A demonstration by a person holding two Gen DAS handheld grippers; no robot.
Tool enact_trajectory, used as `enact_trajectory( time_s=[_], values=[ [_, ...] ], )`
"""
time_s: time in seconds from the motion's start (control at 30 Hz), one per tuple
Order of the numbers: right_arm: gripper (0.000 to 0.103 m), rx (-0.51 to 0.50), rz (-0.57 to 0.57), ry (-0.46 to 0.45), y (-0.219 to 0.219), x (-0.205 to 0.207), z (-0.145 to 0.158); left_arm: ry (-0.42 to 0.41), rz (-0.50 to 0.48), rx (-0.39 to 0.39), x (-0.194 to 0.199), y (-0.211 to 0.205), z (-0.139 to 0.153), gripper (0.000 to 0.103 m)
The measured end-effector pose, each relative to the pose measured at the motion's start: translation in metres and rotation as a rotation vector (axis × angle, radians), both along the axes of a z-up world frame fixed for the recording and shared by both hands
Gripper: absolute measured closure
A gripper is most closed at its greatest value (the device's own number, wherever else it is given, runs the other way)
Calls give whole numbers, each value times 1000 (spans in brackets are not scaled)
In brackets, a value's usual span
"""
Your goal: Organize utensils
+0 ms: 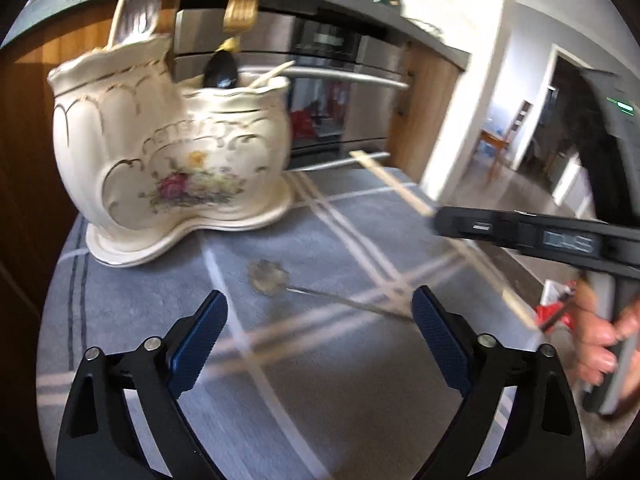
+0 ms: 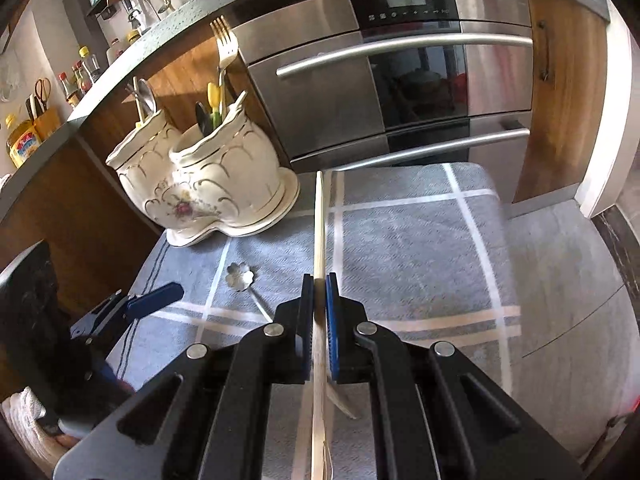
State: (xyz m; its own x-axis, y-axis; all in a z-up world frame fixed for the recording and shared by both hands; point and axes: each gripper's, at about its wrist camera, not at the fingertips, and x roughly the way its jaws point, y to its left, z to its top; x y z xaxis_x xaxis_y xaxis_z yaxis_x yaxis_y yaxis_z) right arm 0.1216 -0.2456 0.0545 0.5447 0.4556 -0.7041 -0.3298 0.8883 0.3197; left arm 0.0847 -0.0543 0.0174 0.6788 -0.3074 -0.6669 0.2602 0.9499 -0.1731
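A cream ceramic utensil holder (image 1: 172, 160) with two compartments stands at the back left of a grey checked cloth (image 1: 304, 380); it also shows in the right wrist view (image 2: 208, 188). It holds a gold fork (image 2: 225, 46), spoons and other utensils. A small flower-headed spoon (image 1: 268, 276) lies on the cloth; it also shows in the right wrist view (image 2: 239, 276). My left gripper (image 1: 320, 320) is open and empty above the cloth, near that spoon. My right gripper (image 2: 319, 280) is shut on a pale wooden chopstick (image 2: 319, 224) pointing forward, right of the holder.
A stainless oven (image 2: 400, 80) with bar handles stands behind the cloth under a grey countertop (image 2: 168, 28). Wooden cabinet panels (image 2: 560, 100) flank it. Bottles and a knife block (image 2: 44, 120) stand at far left. A second chopstick (image 2: 340, 400) lies under my right gripper.
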Motion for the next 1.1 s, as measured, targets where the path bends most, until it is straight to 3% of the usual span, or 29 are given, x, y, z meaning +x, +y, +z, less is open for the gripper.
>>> enact_trajectory(
  time_s=[0.07,0.13,0.3,0.37,0.4,0.57,0.73,0.9,1.1],
  values=[
    [97,9,2,-7,-3,-3,2,89,4,-59,16,7,-9,36],
    [97,9,8,-13,-3,-3,3,128,35,-73,26,12,-14,39],
    [97,9,24,-19,-5,-6,5,109,74,-49,41,19,-12,44],
    [97,11,28,-22,-6,-6,6,128,53,-24,45,13,-14,59],
    [97,11,28,-21,-6,-6,6,132,39,0,47,8,-15,59],
    [97,15,40,-19,-5,-6,6,130,38,91,50,-5,-13,92],
    [97,22,43,-21,-3,-6,6,93,29,80,43,-4,-8,96],
    [97,37,39,-34,-3,-6,8,16,15,10,24,3,21,99],
    [97,53,58,-100,4,-10,16,-174,-3,82,-11,9,72,100]
  ],
)
